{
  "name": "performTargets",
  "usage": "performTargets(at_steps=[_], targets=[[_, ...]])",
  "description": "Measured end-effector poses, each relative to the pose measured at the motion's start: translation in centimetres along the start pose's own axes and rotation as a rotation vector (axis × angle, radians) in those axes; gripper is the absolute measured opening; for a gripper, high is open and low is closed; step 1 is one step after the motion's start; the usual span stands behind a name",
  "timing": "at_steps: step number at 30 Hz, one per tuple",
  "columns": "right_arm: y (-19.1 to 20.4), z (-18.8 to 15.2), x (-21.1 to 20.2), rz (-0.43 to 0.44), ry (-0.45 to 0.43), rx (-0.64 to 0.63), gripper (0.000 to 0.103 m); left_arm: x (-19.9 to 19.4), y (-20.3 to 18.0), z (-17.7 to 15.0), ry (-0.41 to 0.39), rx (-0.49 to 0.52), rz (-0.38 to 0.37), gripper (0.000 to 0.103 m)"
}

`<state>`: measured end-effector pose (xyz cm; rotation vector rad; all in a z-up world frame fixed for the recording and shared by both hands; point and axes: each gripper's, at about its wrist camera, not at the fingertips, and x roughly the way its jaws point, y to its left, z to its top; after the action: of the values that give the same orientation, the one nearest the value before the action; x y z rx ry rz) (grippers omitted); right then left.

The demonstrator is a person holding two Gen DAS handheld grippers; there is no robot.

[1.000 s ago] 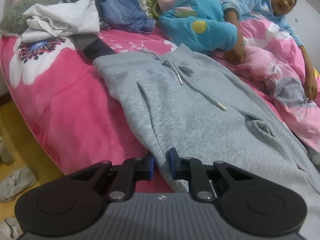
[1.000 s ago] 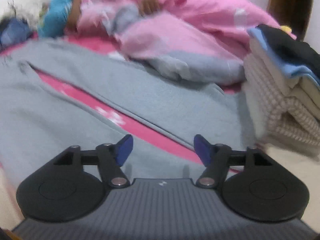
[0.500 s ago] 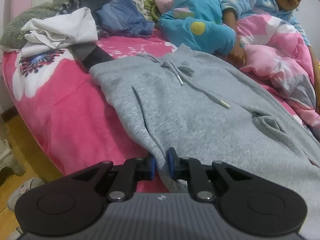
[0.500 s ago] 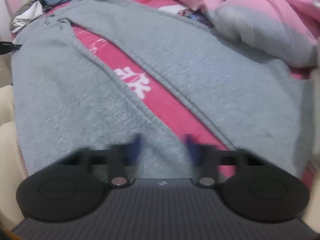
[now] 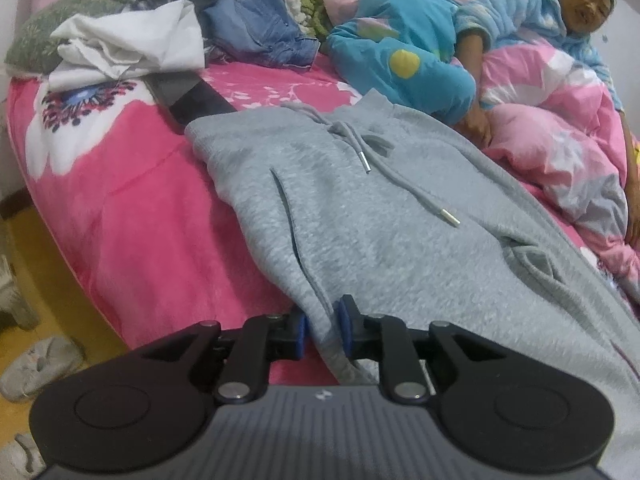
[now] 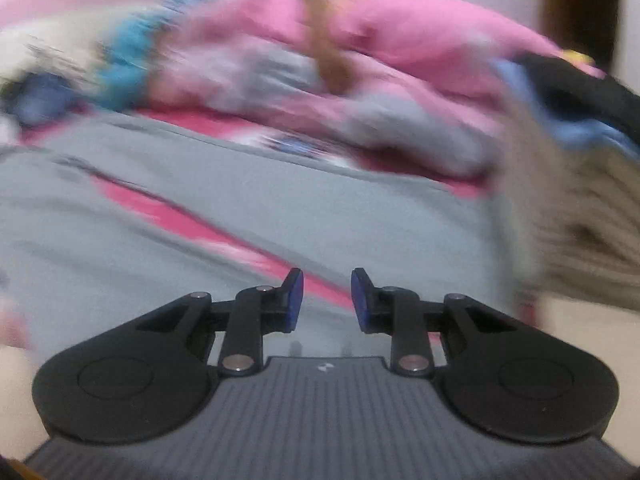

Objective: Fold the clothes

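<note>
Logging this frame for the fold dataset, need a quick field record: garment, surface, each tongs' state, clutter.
garment: grey sweatpants, spread flat, legs apart
surface: pink bedspread
left tongs: shut on the sweatpants' side edge
right tongs: open, empty, over the sweatpants' legs; view blurred
clutter: loose clothes pile at the bed's far end, folded stack on the right
bystander: person lying on the bed

A pink flowered bed cover (image 5: 132,216) is seen, with a person in blue fleece (image 5: 520,12) reclined under a pink quilt (image 5: 560,148). A shoe (image 5: 38,364) is left on the yellow floor (image 5: 52,280). A stack of folded laundry (image 6: 580,208) is blurred.
</note>
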<state>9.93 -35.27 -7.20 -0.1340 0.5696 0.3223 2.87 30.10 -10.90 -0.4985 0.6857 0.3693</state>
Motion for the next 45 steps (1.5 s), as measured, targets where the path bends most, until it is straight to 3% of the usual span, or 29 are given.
performTargets(at_steps=[3, 4, 7, 9, 12, 17, 22, 24, 27, 36, 38, 39, 41, 43, 45], targets=[[3.7, -1.0, 0.5, 0.108, 0.018, -0.032, 0.024, -0.1, -0.1, -0.2, -0.008, -0.003, -0.028, 0.039], [3.7, -2.5, 0.2, 0.083, 0.046, -0.020, 0.024, -0.2, -0.2, -0.3, -0.011, -0.001, -0.042, 0.044], [3.6, -7.1, -0.7, 0.010, 0.127, 0.017, 0.024, -0.2, -0.1, -0.7, -0.019, 0.028, -0.069, 0.048], [1.8, -10.6, -5.4, 0.002, 0.093, 0.134, 0.024, -0.1, -0.1, -0.9, -0.024, 0.053, -0.082, 0.048], [1.7, -13.7, -10.1, -0.118, 0.225, 0.245, 0.026, 0.0, 0.1, -0.8, -0.021, 0.056, -0.099, 0.049], [4.8, -8.4, -12.2, -0.156, 0.159, 0.201, 0.027, 0.1, 0.2, -0.5, -0.018, 0.026, -0.122, 0.052], [12.7, 2.0, -2.5, 0.169, 0.030, 0.045, 0.027, 0.0, 1.0, -0.1, -0.006, -0.010, -0.155, 0.053], [16.1, 4.9, 4.0, 0.300, 0.070, 0.013, 0.025, -0.1, 1.0, 0.0, -0.002, -0.010, -0.153, 0.053], [20.9, 7.9, 12.4, 0.400, 0.131, -0.005, 0.025, -0.4, 0.8, 0.2, -0.001, 0.006, -0.140, 0.053], [18.2, -1.2, 4.8, 0.353, 0.240, -0.001, 0.026, 0.0, 1.6, 1.3, -0.013, 0.084, -0.131, 0.058], [17.3, -1.9, 2.0, 0.333, 0.310, -0.002, 0.026, -0.1, 2.1, 1.6, -0.010, 0.079, -0.134, 0.058], [17.3, -1.3, 1.6, 0.317, 0.329, -0.031, 0.026, -0.2, 2.3, 1.7, -0.015, 0.076, -0.124, 0.058], [19.2, 1.1, 2.4, 0.307, 0.278, -0.089, 0.027, -0.4, 2.4, 1.6, -0.018, 0.068, -0.112, 0.059], [21.2, 3.2, 4.5, 0.395, 0.182, -0.104, 0.026, -0.5, 2.5, 1.4, -0.016, 0.059, -0.103, 0.059], [23.2, 4.4, 7.3, 0.446, 0.146, -0.079, 0.026, -0.7, 2.6, 1.1, -0.014, 0.050, -0.094, 0.060]])
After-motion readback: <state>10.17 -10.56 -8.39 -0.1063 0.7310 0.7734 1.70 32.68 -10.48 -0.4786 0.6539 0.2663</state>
